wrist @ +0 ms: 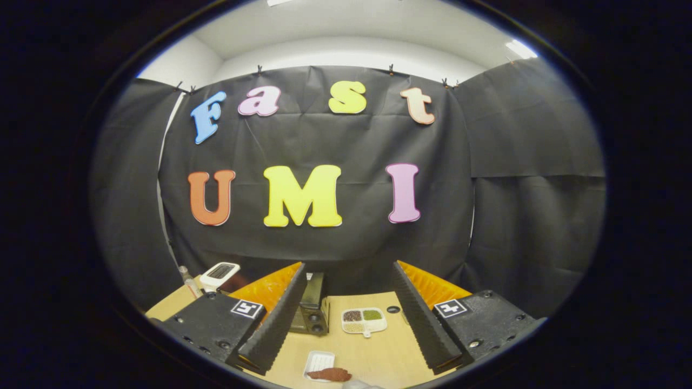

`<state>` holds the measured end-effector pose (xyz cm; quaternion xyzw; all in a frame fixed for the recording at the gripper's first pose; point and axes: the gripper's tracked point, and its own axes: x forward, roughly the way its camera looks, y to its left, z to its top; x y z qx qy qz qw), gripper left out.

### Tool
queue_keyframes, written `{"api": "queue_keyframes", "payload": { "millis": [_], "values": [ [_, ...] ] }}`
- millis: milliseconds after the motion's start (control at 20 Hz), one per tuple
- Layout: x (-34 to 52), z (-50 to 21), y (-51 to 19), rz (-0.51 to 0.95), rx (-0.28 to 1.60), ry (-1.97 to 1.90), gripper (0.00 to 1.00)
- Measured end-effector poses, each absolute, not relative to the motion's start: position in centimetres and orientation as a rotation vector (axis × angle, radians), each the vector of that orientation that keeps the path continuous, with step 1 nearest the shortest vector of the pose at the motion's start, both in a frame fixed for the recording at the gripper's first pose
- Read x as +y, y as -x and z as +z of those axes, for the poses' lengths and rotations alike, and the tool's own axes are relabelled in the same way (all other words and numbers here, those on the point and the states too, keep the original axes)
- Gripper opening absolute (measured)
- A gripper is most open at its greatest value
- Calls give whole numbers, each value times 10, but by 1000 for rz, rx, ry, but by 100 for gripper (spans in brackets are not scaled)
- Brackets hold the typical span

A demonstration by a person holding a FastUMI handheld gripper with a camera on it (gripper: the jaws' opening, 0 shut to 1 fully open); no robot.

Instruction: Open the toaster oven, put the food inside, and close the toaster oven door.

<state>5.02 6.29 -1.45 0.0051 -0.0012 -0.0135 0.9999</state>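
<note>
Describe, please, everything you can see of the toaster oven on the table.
The toaster oven is a small dark box standing upright on the wooden table, partly hidden behind one finger of the open gripper. Two round knobs show low on its near face. Whether its door is shut is unclear. A sectioned white dish sits just beside it, apart.

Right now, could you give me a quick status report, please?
Gripper open, holding nothing. Toaster oven ahead between fingers, door shut. Food on white tray, nearer. Nothing in the way.
</note>
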Motion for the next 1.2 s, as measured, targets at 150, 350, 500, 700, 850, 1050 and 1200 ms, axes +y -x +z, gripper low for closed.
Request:
{"api": "queue_keyframes", "payload": {
  "millis": [150, 350, 500, 700, 850, 1050, 1200],
  "values": [
    [100, -27, -70, -4, -6, -15, 100],
    [148, -55, -103, 6, 3, -13, 100],
    [187, -82, -133, 26, 20, -4, 100],
    [237, -133, -175, 60, 88, -7, 100],
    [269, -163, -204, 80, 127, -13, 100],
    [292, -200, -242, 75, 172, 32, 100],
    [299, -222, -260, 68, 215, 35, 100]
  ]
}}
